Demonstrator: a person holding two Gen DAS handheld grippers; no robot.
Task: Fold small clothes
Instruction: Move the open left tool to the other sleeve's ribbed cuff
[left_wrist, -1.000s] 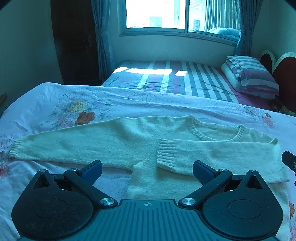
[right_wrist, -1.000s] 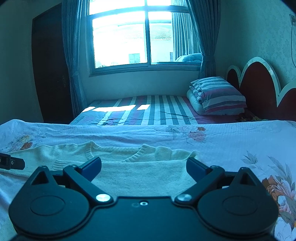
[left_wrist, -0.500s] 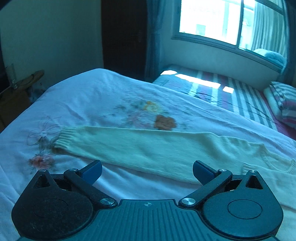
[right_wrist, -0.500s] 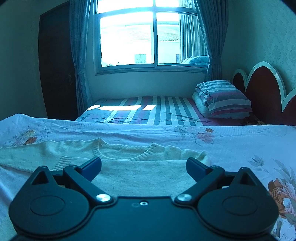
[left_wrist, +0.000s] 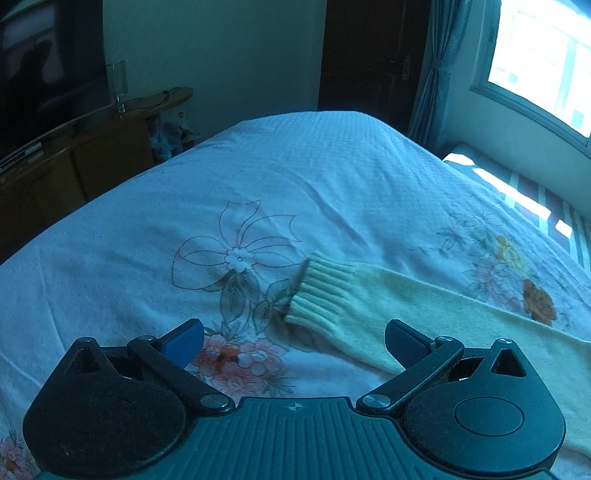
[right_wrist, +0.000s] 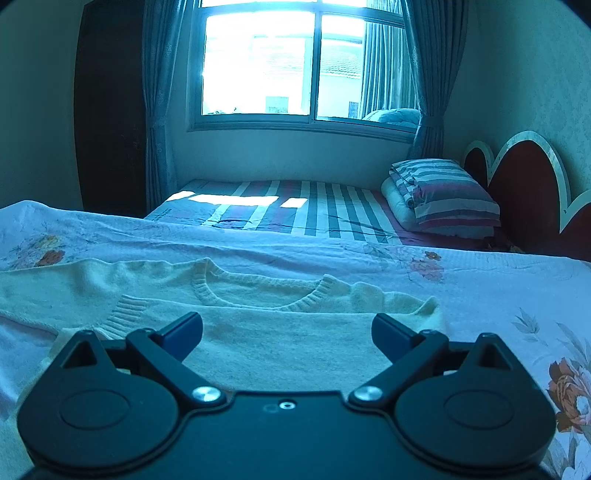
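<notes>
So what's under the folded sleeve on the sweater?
The folded sleeve lies across the sweater chest, below the neckline. What the sleeve covers is hidden. The flowery bedspread lies beneath it all.

A cream sweater (right_wrist: 258, 332) lies flat on the floral-sheeted bed (left_wrist: 295, 177).

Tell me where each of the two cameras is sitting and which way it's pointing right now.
Left wrist view: on the left gripper, low over the floral bedspread, facing the ribbed cuff of the outstretched sleeve; its open fingers show.
Right wrist view: on the right gripper, low over the cream sweater, facing its neckline, the window and striped pillow; its open fingers show.
Shared: the same sweater on the same bedspread.
</notes>
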